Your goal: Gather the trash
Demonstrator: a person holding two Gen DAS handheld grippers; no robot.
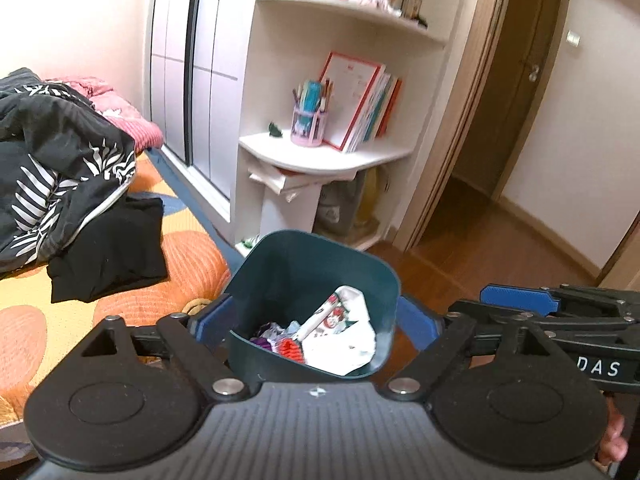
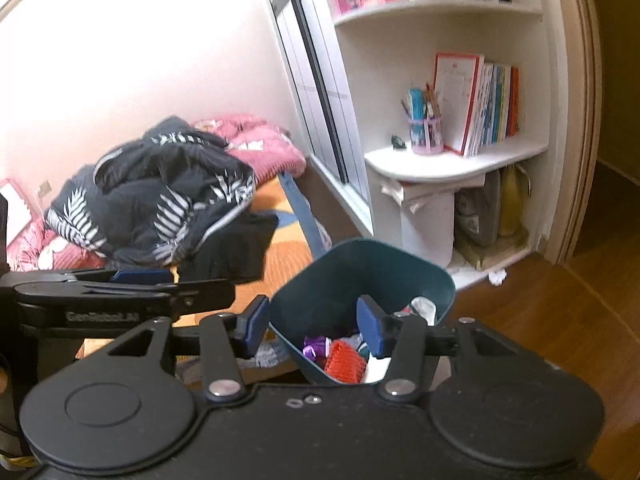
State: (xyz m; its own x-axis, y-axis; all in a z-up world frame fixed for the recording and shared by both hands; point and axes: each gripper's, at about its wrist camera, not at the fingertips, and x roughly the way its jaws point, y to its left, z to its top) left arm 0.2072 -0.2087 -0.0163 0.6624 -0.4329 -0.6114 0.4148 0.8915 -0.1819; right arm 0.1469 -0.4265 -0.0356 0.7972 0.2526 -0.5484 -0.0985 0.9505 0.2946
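A dark teal trash bin point(image 1: 316, 256) sits between the blue pads of my left gripper point(image 1: 314, 322), which press on its two sides; the gripper is shut on the bin and holds it tilted. Inside lie a white printed wrapper point(image 1: 344, 334), a red piece point(image 1: 289, 350) and a purple piece point(image 1: 262, 343). In the right wrist view the bin point(image 2: 360, 276) is straight ahead. My right gripper point(image 2: 314, 326) is open, one pad point(image 2: 256, 322) outside the bin's left wall, the other pad point(image 2: 370, 326) inside over the trash. It holds nothing.
A bed with an orange sheet point(image 1: 180, 248), a black leaf-print duvet point(image 1: 52, 152) and black cloth point(image 1: 108, 252) lies left. A white corner shelf point(image 1: 324, 152) with books and a pen cup stands behind the bin. A crumpled white scrap point(image 2: 497, 277) lies on the wooden floor. A doorway point(image 1: 500, 140) opens right.
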